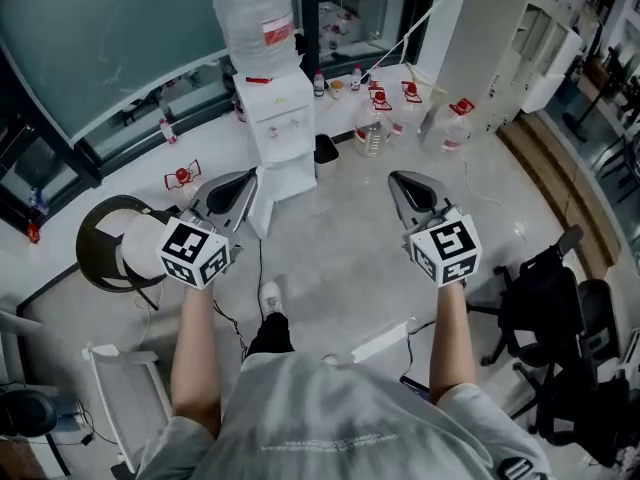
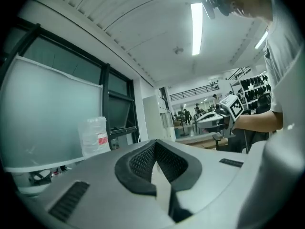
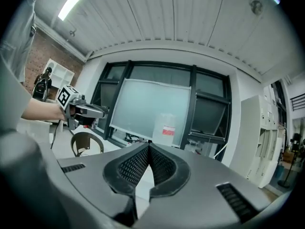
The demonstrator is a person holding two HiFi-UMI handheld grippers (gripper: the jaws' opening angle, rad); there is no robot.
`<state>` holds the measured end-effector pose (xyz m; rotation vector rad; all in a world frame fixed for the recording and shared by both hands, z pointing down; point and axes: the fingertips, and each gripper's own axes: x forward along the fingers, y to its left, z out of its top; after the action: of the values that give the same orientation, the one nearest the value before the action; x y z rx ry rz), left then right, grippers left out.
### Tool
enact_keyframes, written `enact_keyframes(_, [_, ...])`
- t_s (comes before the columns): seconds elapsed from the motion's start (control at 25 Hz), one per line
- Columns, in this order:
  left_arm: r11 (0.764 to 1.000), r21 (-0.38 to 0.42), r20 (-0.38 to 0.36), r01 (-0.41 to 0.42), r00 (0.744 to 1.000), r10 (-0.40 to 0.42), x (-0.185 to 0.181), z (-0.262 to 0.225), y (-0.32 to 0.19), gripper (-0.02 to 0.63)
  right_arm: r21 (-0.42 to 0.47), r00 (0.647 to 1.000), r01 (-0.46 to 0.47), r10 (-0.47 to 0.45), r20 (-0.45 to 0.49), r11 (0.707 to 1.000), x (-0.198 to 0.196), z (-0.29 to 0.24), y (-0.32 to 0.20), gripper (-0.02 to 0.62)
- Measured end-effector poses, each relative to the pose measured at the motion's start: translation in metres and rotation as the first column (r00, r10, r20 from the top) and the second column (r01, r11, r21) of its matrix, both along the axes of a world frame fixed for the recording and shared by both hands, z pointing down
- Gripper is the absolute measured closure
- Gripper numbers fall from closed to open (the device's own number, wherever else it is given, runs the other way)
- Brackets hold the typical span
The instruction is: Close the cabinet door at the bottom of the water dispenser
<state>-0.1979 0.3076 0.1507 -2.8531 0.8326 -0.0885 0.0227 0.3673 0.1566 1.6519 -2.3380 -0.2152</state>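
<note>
Grey floor (image 1: 340,258); dispenser (image 1: 272,108) ahead, its bottom door (image 1: 262,216) swung open just beside left gripper (image 1: 245,180), clenched; right gripper (image 1: 398,180) clenched too, both empty. Best press door's free edge slowly with closed tips until flush

The white water dispenser (image 1: 277,118) stands upright on the floor, with a clear water bottle (image 1: 257,18) seated on top of it. The white cabinet door (image 1: 263,213) at the dispenser's bottom stands open, swung outward from its front.

Smooth white plastic is cladding the water dispenser (image 1: 278,118), clear plastic its bottle (image 1: 256,18); the left gripper (image 2: 155,144) is showing matt grey casing (image 2: 95,175) and textured black pads (image 2: 140,163).
</note>
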Motion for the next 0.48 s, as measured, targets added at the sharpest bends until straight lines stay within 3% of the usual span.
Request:
enact_keyframes(0.24, [0.997, 0.051, 0.107, 0.051, 0.993, -0.056, -0.008, 0.028, -0.086, 0.588, -0.031, 0.999, 0.020, -0.021, -0.028, 0.999, -0.018, 0.018, -0.078, 0.568])
enact_keyframes(0.48, [0.992, -0.050, 0.056, 0.119, 0.992, -0.116, -0.027, 0.078, -0.203, 0.587, -0.098, 0.994, 0.000, -0.011, -0.108, 0.995, -0.021, 0.053, -0.186, 0.567])
